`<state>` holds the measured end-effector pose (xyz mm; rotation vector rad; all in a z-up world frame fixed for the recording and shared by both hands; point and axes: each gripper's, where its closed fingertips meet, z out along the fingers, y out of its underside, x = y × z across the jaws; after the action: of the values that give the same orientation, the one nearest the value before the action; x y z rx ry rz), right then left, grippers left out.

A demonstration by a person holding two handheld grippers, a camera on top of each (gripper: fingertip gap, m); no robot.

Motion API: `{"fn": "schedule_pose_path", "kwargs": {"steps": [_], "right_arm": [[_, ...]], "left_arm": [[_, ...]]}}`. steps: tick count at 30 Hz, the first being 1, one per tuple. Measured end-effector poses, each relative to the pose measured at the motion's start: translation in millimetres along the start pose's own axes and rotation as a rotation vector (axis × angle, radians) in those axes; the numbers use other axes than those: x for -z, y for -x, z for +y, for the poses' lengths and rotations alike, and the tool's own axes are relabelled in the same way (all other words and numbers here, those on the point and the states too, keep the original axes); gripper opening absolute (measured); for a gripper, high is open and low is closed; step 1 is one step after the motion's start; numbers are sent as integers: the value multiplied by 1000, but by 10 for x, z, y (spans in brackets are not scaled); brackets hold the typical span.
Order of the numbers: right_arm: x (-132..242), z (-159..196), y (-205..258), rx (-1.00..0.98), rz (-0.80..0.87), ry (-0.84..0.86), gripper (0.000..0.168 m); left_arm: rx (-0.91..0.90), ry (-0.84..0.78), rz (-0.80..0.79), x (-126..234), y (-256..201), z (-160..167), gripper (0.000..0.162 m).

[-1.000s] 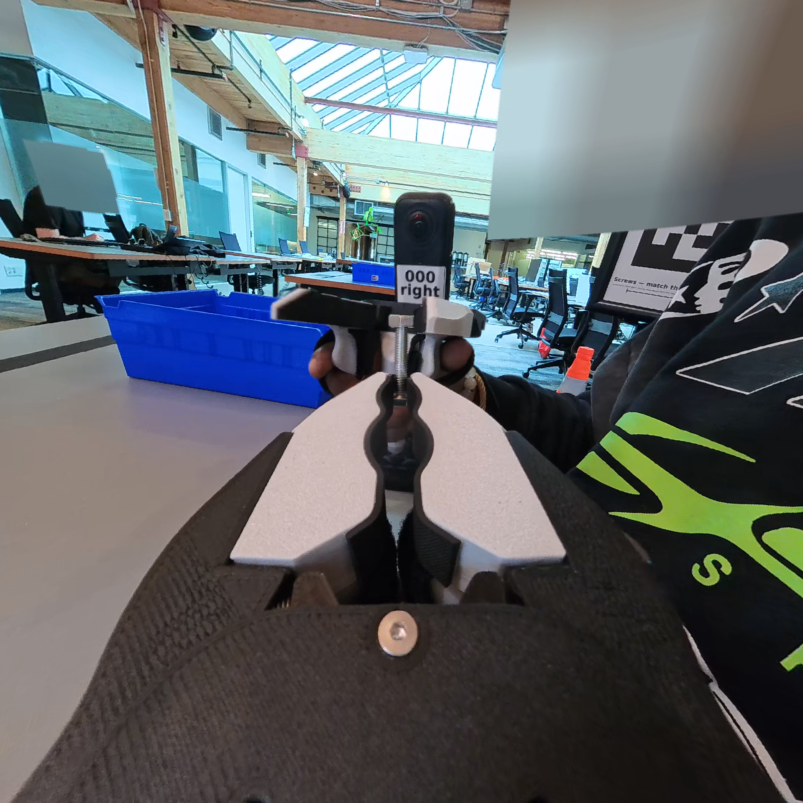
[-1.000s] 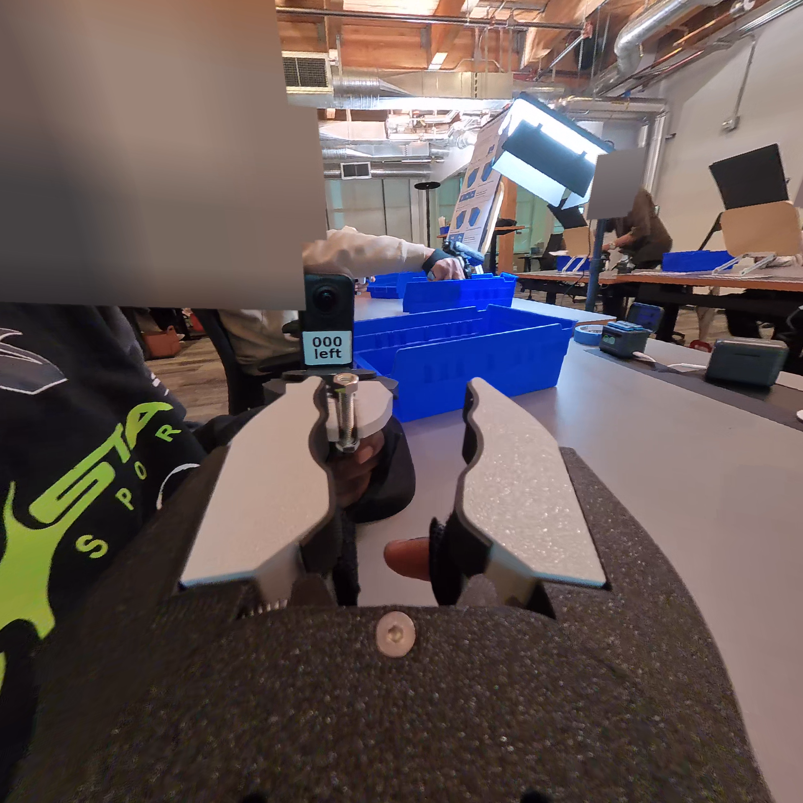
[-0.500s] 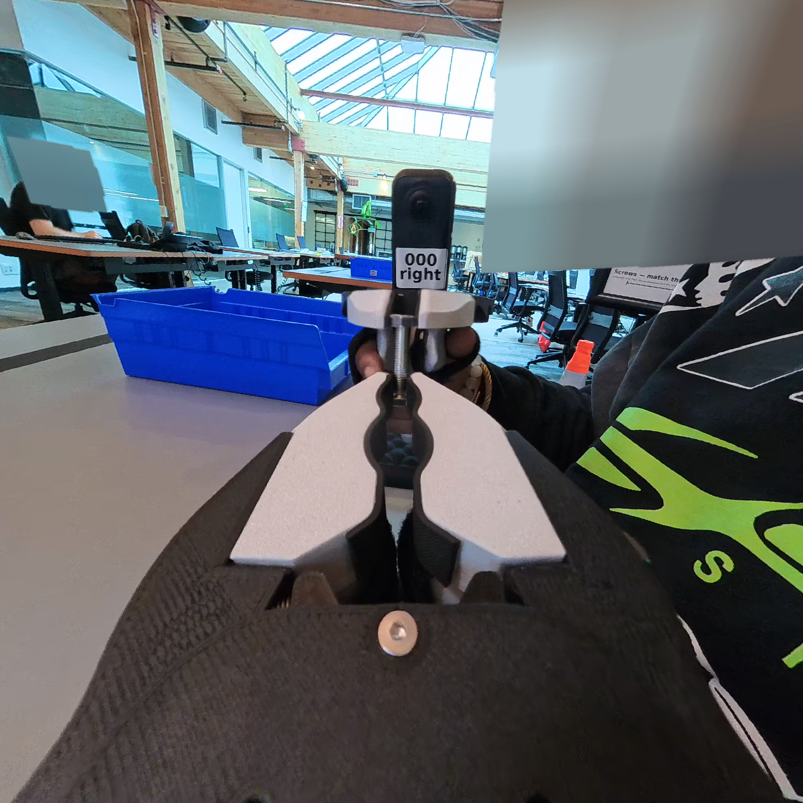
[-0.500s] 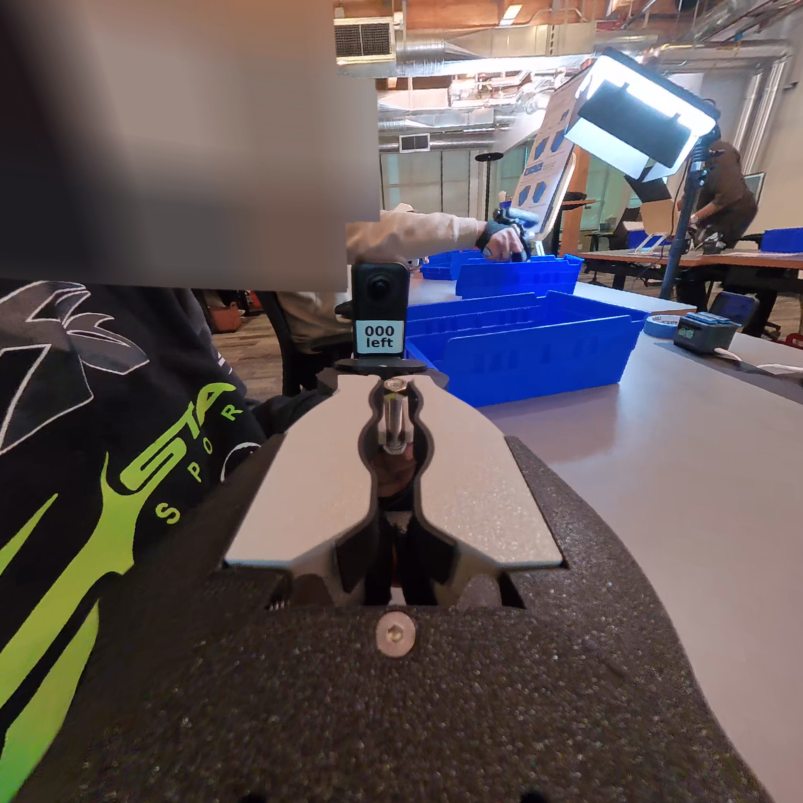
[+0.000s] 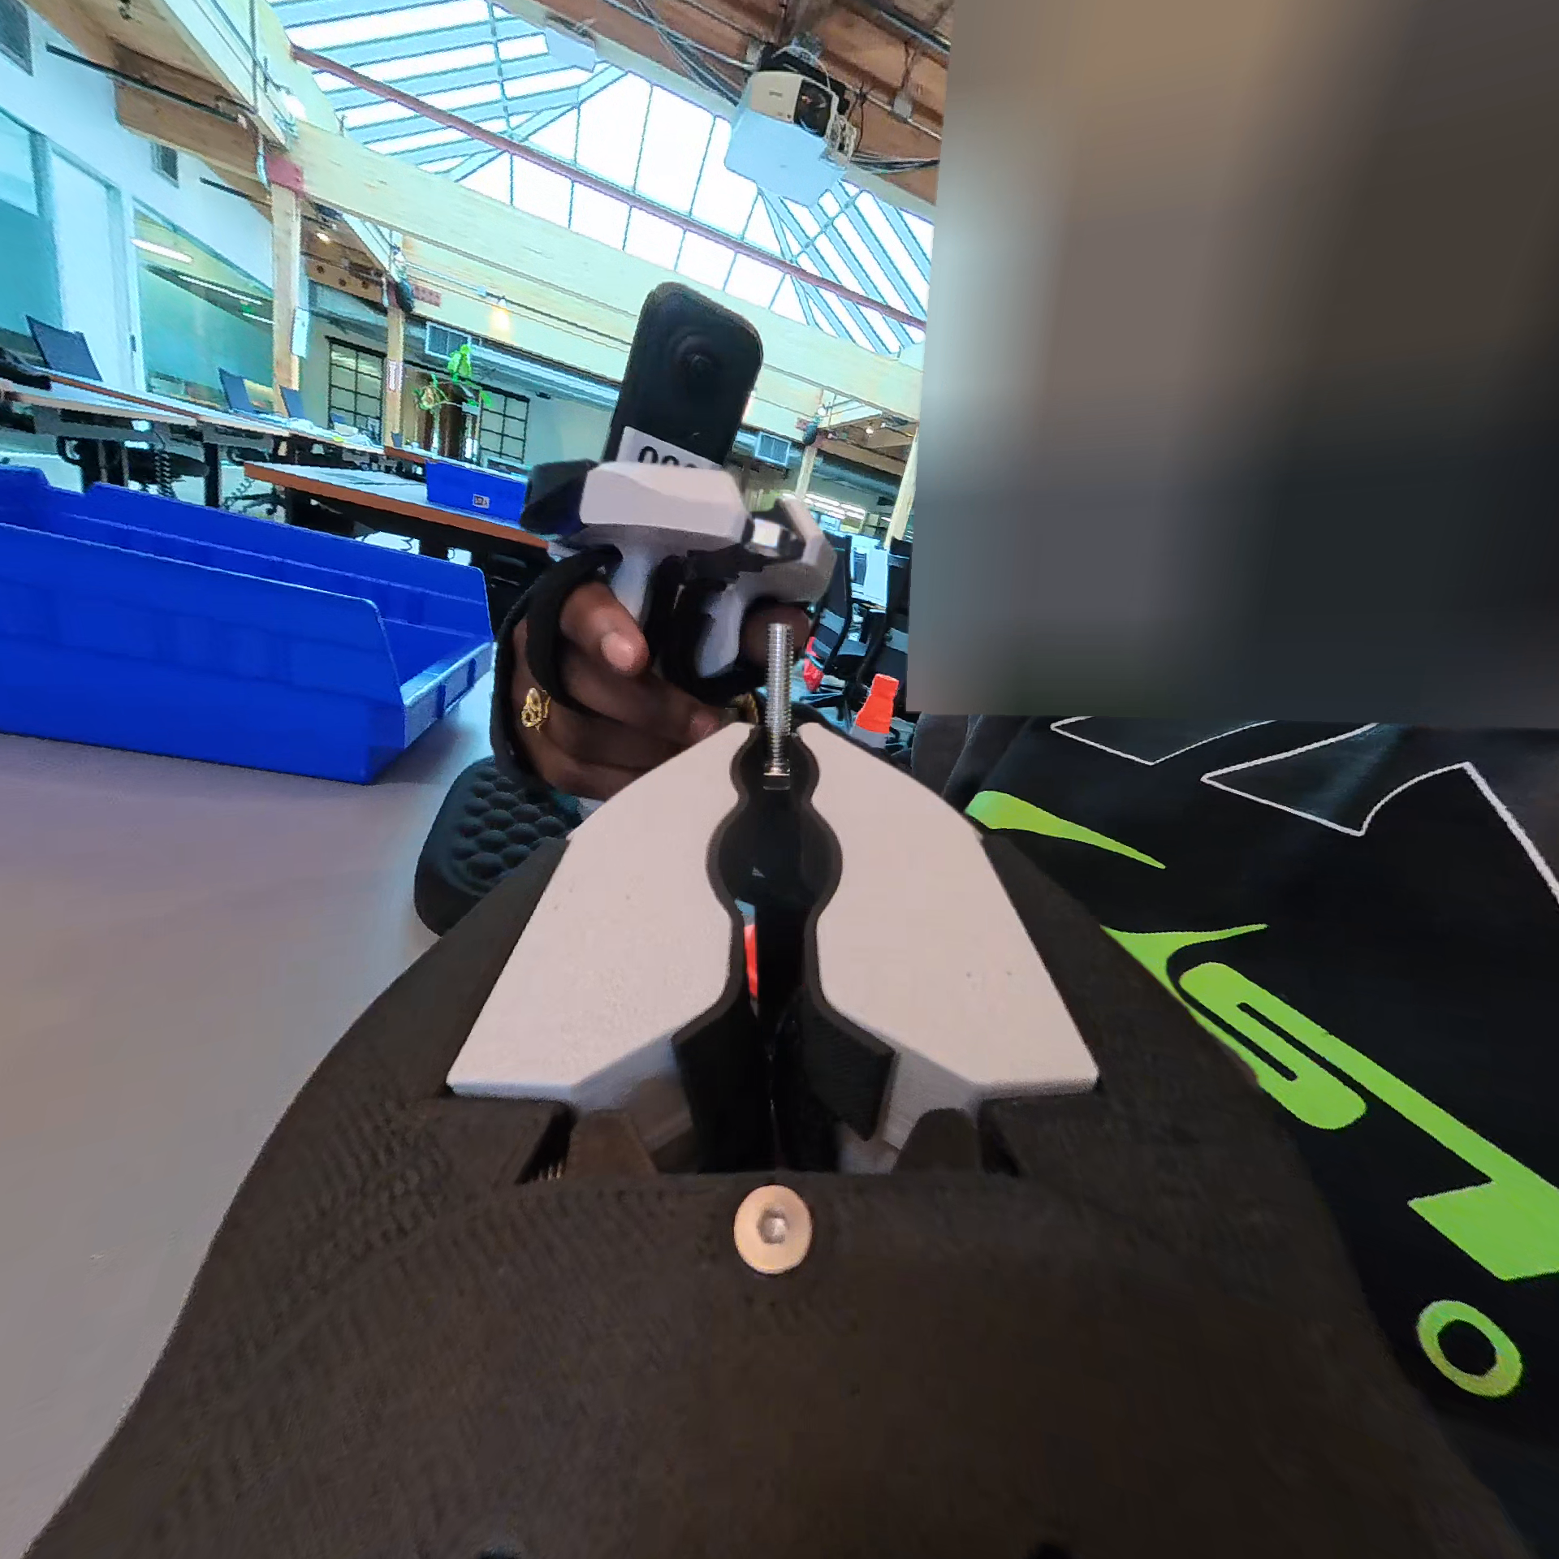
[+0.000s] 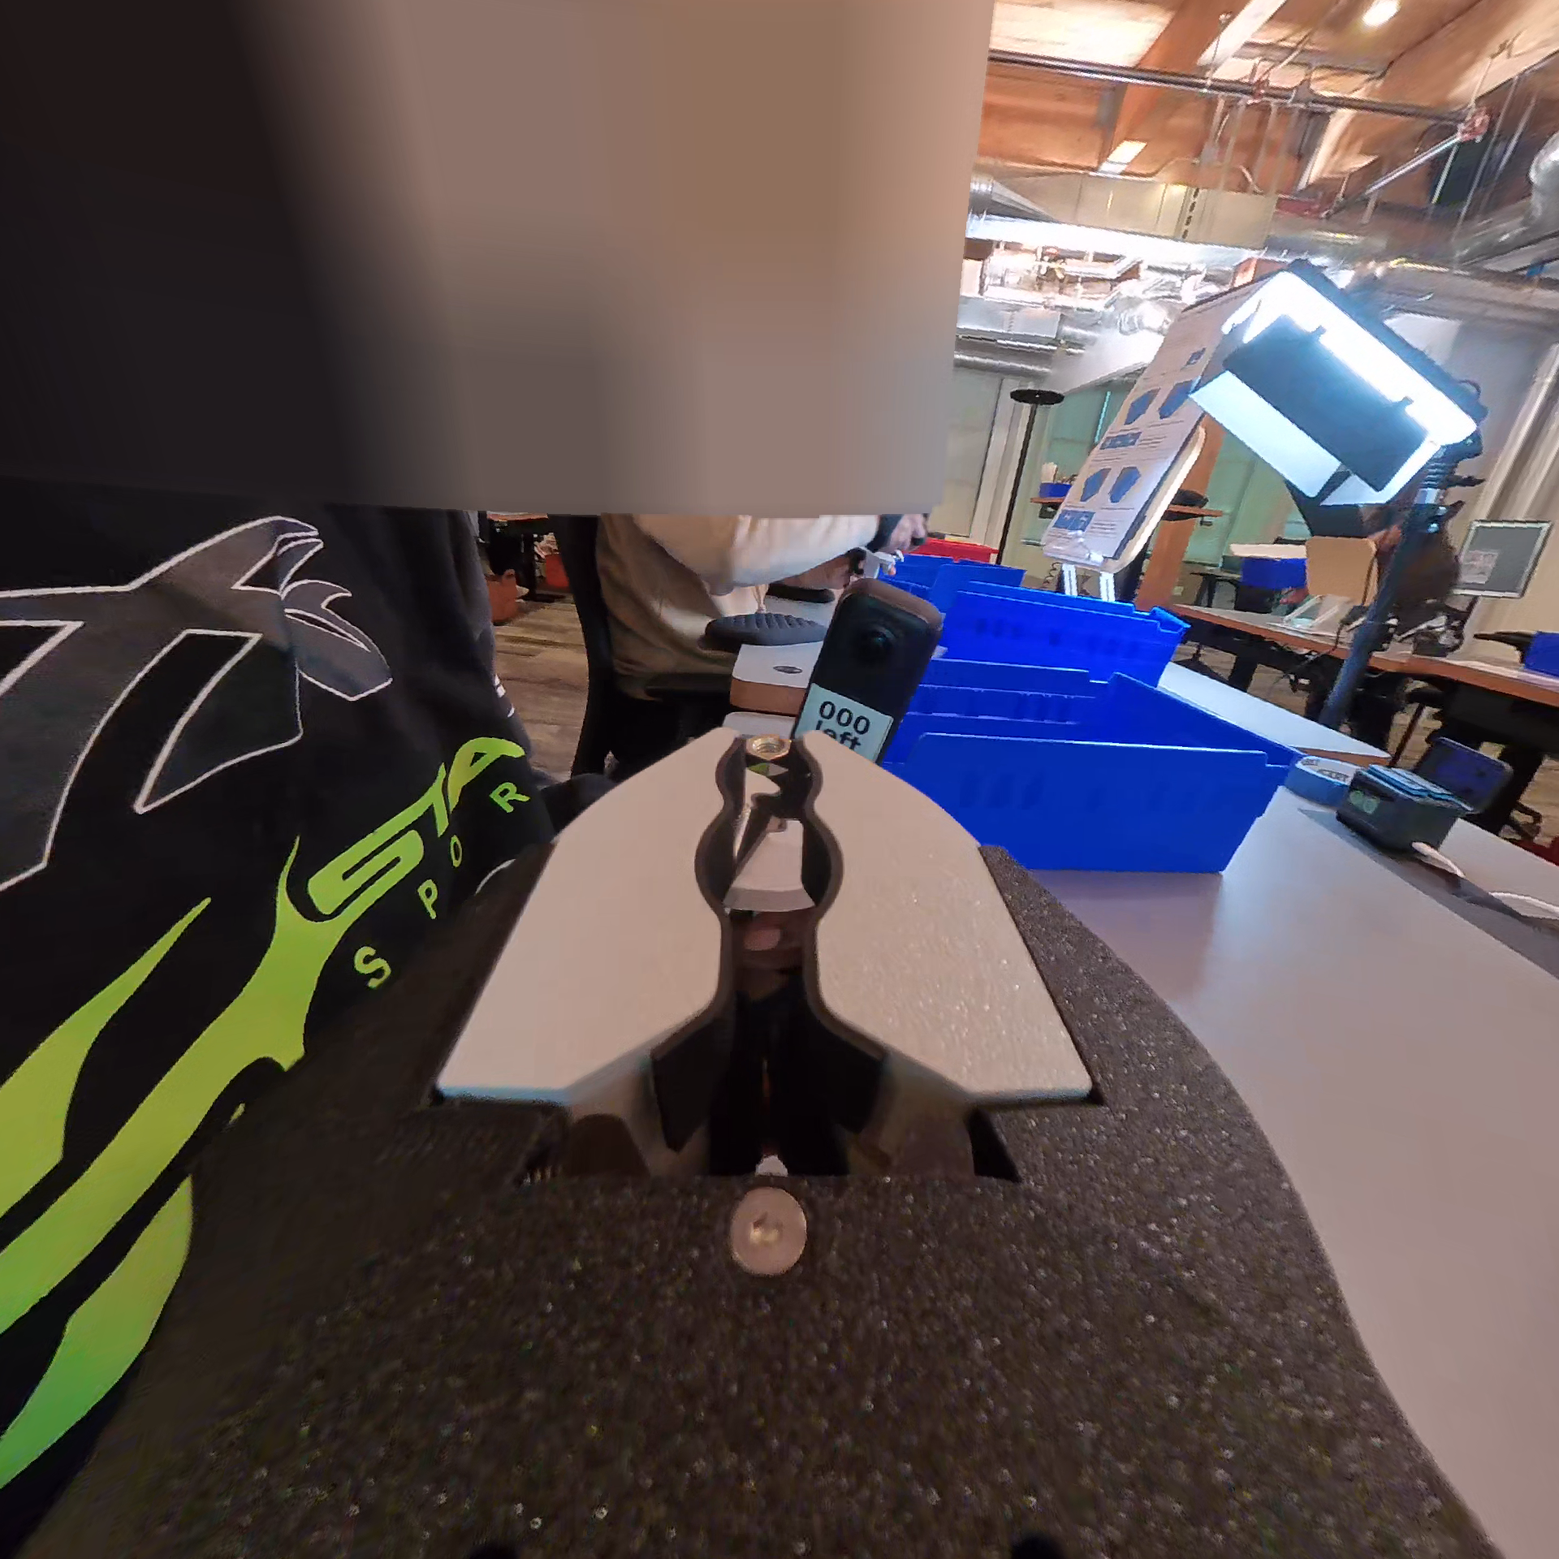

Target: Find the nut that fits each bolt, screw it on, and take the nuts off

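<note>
The left gripper [image 5: 774,747] is closed on a bolt [image 5: 777,675]. Its two grey fingers [image 5: 641,911] meet at the tips and pinch the bolt near its head, and the threaded shaft stands upright above them, free in the air. The thread is bare; no nut sits on it.

Behind the bolt and a little to the left of it, the right gripper [image 5: 772,540] is seen from the front, held by a hand [image 5: 590,683] with a ring. It is above the bolt and apart from it. It is tilted, and a small metal piece shows at its tips.

In the right wrist view, the right gripper [image 6: 768,751] is nearly closed, and its fingers [image 6: 919,928] clamp a small brass-coloured nut [image 6: 766,746] at the very tips. The hole of the nut faces the camera. Just behind the nut is the black camera [image 6: 869,666] of the left gripper, tilted to the right.

A blue bin [image 6: 1088,784] stands on the grey table [image 6: 1316,1012] to the right of the nut, well apart from it. In the left wrist view a blue bin [image 5: 211,641] stands to the left of the bolt. The person's black shirt [image 5: 1265,928] with green print is to the right of the bolt.
</note>
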<state>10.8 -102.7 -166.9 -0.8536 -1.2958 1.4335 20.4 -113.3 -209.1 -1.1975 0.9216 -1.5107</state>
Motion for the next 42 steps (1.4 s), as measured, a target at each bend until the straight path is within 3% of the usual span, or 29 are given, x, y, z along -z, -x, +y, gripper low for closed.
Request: {"fn": "schedule_pose_path", "kwargs": {"steps": [6, 10, 16, 22, 31, 37, 42], "right_arm": [[149, -18, -171, 7, 128, 27, 11], [493, -40, -507, 21, 380, 106, 10], [1664, -156, -1112, 7, 925, 286, 10], [2759, -79, -1359, -89, 1301, 495, 10], [3497, 759, -1576, -438, 1370, 1014, 11], [3615, 1093, -1533, -621, 1313, 1185, 11], [3692, 1170, -1547, -661, 1331, 1211, 14]], "left_arm": [[-49, -57, -112, 58, 139, -85, 5], [-124, -100, -257, 149, 301, -172, 6], [-144, -132, -333, 218, 387, -223, 6], [-152, -115, -338, 202, 395, -202, 6], [-154, -109, -339, 196, 400, -192, 6], [-151, -109, -335, 194, 398, -192, 6], [-155, -105, -331, 189, 391, -185, 6]]}}
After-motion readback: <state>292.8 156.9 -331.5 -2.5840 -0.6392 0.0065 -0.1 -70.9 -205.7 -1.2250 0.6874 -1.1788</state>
